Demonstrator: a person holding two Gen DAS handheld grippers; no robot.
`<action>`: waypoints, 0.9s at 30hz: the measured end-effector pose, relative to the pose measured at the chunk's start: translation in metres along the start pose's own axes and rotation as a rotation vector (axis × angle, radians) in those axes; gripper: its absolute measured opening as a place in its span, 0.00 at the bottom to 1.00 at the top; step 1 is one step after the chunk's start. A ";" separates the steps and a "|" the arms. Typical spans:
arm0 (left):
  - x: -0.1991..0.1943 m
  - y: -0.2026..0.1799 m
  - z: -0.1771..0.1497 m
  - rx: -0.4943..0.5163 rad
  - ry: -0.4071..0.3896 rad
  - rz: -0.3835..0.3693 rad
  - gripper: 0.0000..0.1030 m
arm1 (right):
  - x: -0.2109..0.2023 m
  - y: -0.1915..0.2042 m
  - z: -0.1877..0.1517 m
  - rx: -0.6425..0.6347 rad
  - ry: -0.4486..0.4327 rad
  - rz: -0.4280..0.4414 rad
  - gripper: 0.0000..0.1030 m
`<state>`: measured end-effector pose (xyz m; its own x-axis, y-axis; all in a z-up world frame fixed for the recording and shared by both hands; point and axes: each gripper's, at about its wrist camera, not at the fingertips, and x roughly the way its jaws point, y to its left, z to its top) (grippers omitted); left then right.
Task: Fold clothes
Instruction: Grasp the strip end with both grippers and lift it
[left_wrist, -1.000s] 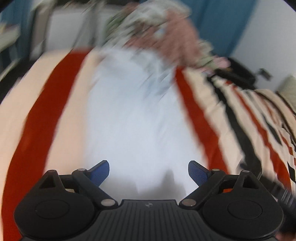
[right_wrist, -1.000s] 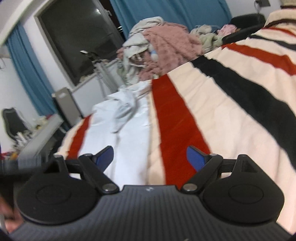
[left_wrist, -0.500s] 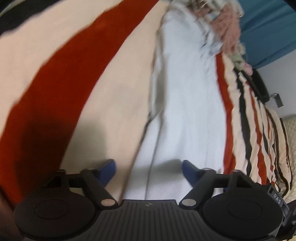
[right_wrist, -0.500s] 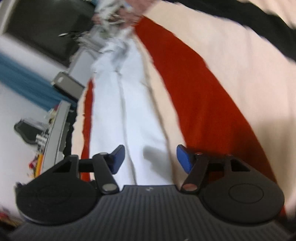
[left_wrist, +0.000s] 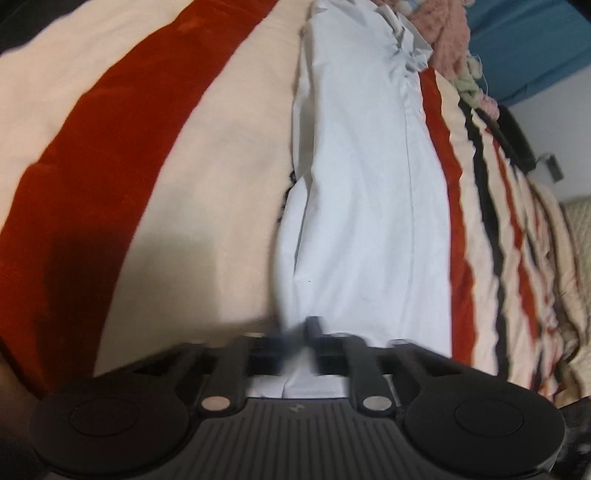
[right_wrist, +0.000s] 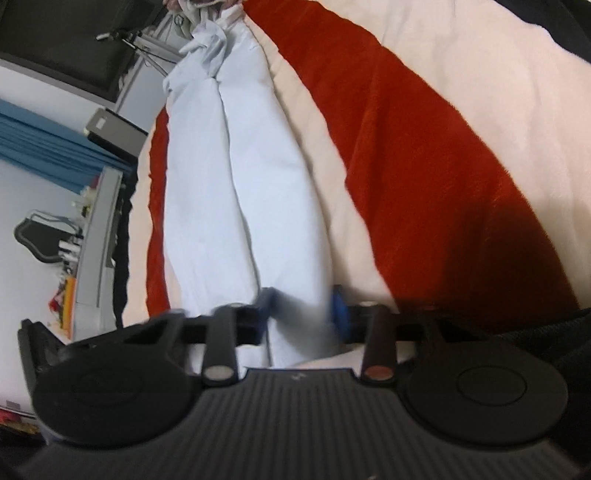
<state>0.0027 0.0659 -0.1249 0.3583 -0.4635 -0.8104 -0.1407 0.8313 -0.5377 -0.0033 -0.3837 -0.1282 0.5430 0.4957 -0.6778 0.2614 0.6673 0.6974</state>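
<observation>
We see white shirt lying lengthwise on red-cream-black striped blanket, collar end far, beside pink clothes pile. Left gripper pinched tight on shirt's near hem. Right gripper closing, near hem between blue pads, fabric bunched there.

Home bedroom, striped blanket on bed, blue curtains, clothes pile
</observation>
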 end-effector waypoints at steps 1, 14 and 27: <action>-0.006 0.007 0.000 -0.047 -0.005 -0.035 0.05 | -0.004 -0.002 0.002 0.019 -0.011 0.009 0.09; -0.019 0.024 0.004 -0.163 -0.056 -0.011 0.26 | -0.022 -0.011 0.004 0.035 -0.085 -0.001 0.10; 0.009 0.002 0.009 -0.017 0.014 0.070 0.53 | -0.002 -0.004 -0.003 -0.013 0.009 -0.011 0.35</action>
<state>0.0135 0.0662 -0.1309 0.3337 -0.4093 -0.8492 -0.1803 0.8565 -0.4837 -0.0084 -0.3861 -0.1305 0.5324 0.4932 -0.6880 0.2571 0.6801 0.6865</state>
